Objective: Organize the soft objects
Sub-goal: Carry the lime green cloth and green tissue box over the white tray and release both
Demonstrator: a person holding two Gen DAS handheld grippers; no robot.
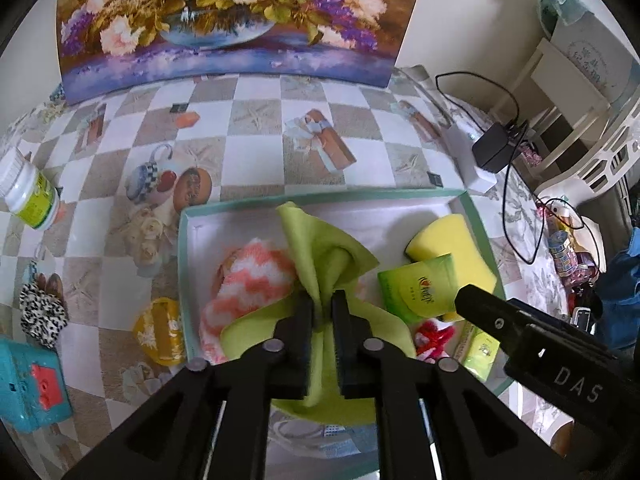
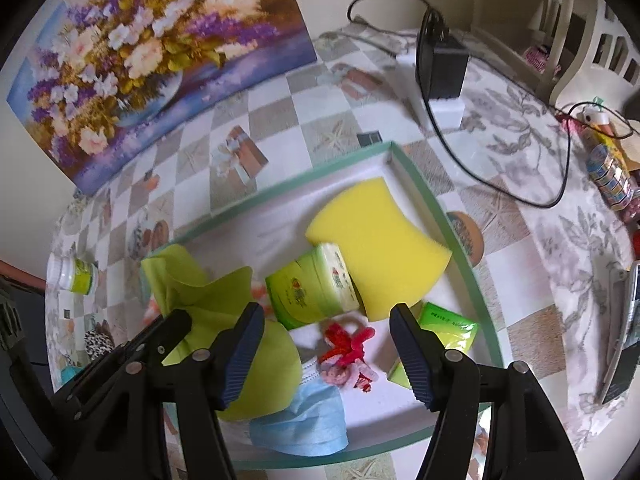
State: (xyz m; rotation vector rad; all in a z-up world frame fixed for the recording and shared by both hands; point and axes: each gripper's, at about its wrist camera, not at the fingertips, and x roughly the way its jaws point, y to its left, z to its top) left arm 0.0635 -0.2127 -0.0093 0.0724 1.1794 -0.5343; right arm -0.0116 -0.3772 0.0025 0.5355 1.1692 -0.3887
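**Left wrist view: green cloth going into the tray**

Left wrist view shows the left claw (image 1: 322, 312) with its jaws close together around the pinched middle of the green cloth (image 1: 320, 248); a thin gap shows on either side, so the grip looks slack, a release by my reading. The cloth sits in the tray (image 1: 476, 216), bunched like a bow, one wing standing up beyond the fingertips, the other draped back under the claw. Its long axis runs straight ahead along the claw's pointing line. Left of the claw lies the striped sock (image 1: 248, 280); right, the tissue pack (image 1: 416, 284) and yellow sponge (image 1: 452, 240). The right claw (image 2: 326, 344) hangs open, empty, above the red knit toy (image 2: 348, 344). Next move: lift clear without snagging fabric.
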